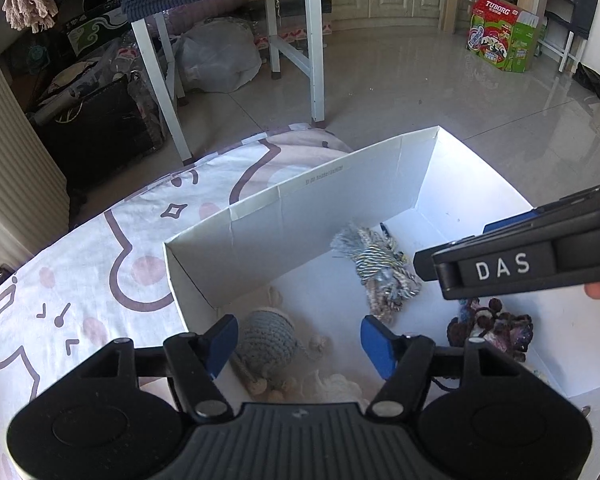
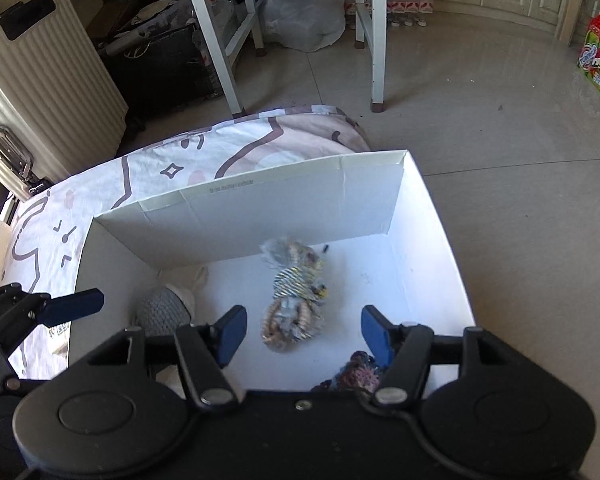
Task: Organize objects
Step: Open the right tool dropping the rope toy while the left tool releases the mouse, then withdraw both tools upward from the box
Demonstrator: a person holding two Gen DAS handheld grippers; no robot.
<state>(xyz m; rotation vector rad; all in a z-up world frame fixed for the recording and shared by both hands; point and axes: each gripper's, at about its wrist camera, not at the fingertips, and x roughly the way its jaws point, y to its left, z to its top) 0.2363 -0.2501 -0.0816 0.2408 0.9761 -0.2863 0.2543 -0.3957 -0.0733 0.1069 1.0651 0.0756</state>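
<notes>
Left claw hangs over the white box, jaws apart, nothing pinched — the blue-grey crochet toy lies loose on the box floor right under its left finger. Right claw also over the box, jaws apart and empty; the striped rope toy sits on the floor ahead of it, between the fingers but untouched. A dark purple knitted piece lies under its right finger, and some cream knit bits sit low beneath the left claw.

Progress, as a judgement: all the soft items seen are already in the box, which rests on a patterned bed sheet. No loose items show on the sheet outside the box, so the sorting looks mostly done — what lies beyond the views I can't tell.

Writing: "DAS" on the right claw's side in the left view; "TUBORG" on a red-green carton on the floor far ahead; a small printed line on the box's far flap, too small to read.
</notes>
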